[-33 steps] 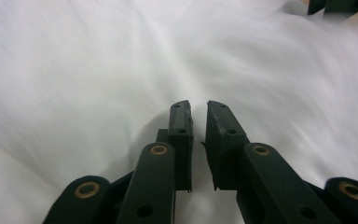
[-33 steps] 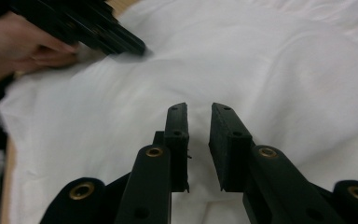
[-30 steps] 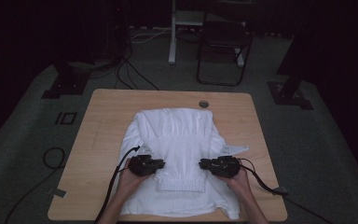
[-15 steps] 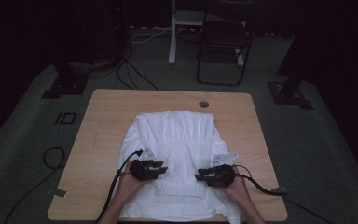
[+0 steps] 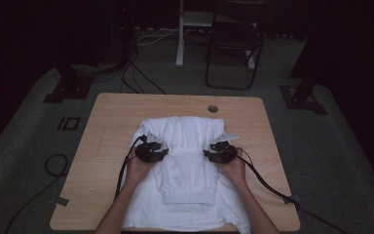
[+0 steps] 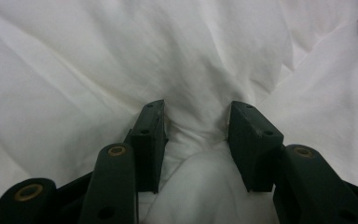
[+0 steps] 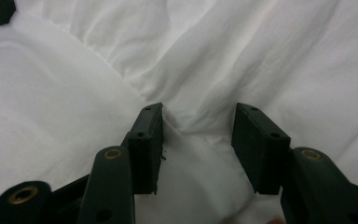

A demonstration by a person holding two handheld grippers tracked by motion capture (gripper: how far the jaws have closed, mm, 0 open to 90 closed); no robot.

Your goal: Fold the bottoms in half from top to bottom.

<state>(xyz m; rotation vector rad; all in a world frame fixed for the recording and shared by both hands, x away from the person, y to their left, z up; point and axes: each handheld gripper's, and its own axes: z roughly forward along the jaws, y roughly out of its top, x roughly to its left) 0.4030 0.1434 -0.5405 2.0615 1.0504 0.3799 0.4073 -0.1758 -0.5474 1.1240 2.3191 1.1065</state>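
Observation:
A white garment (image 5: 187, 170) lies folded on the wooden table (image 5: 112, 126), its ribbed hem turned toward the near edge. My left gripper (image 5: 161, 151) rests on the garment's left side and my right gripper (image 5: 208, 155) on its right side, their tips pointing inward at each other. In the left gripper view the left gripper (image 6: 196, 116) has just been opening, and a loose puff of cloth (image 6: 196, 168) lies between its jaws. The right gripper (image 7: 198, 116) has also just been opening over a slack ridge of cloth (image 7: 200, 140).
A round cable hole (image 5: 213, 108) sits in the table's far edge. Cables trail from both grippers off the near edge. On the floor beyond stand a dark chair (image 5: 233, 44), a white post (image 5: 180, 34) and loose cables (image 5: 141, 78).
Both hands have slid away from the person, up the garment toward its middle. Both pairs of jaws stand wider than before.

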